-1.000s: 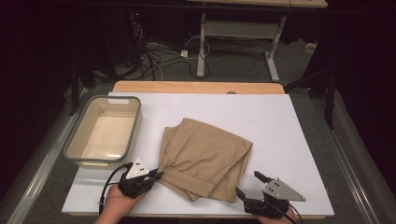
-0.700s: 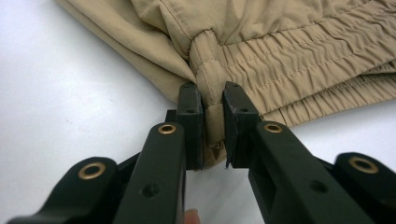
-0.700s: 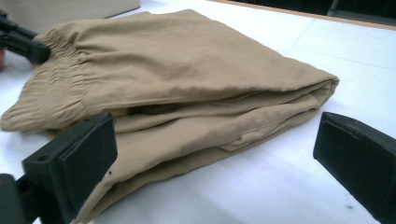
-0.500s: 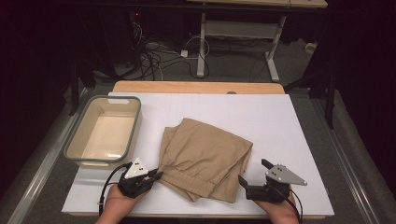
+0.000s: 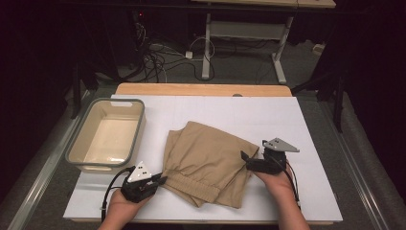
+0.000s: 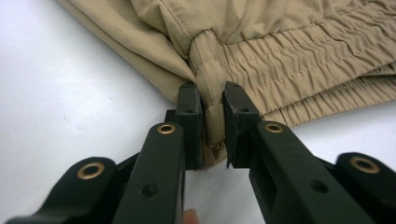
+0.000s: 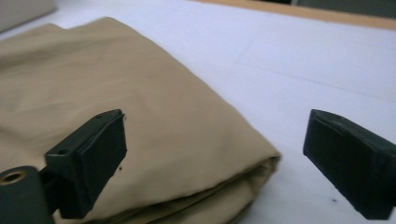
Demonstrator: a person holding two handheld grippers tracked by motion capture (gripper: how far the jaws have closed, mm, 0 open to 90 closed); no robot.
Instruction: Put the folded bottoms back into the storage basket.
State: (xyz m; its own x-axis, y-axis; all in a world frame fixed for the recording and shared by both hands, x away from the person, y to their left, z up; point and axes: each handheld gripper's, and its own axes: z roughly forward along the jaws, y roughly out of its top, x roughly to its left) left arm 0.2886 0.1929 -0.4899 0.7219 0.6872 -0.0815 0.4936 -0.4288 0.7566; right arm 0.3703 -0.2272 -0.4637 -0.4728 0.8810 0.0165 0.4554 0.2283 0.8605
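Note:
Folded tan shorts lie in the middle of the white board. My left gripper is at their near left corner. In the left gripper view it is shut on the end of the gathered elastic waistband, with cloth pinched between both pads. My right gripper is at the garment's right corner, pointing left. Its jaws stand wide apart and have just been closing a little. The folded corner of the shorts lies low between them, and neither pad presses it.
A beige bin with a grey rim stands on the left of the board. The bare wooden table edge shows behind the board. White board surface lies bare to the right of the shorts and along the back.
My right gripper has moved away from the front edge, up to the shorts' right corner. The left gripper and the shorts have stayed in place.

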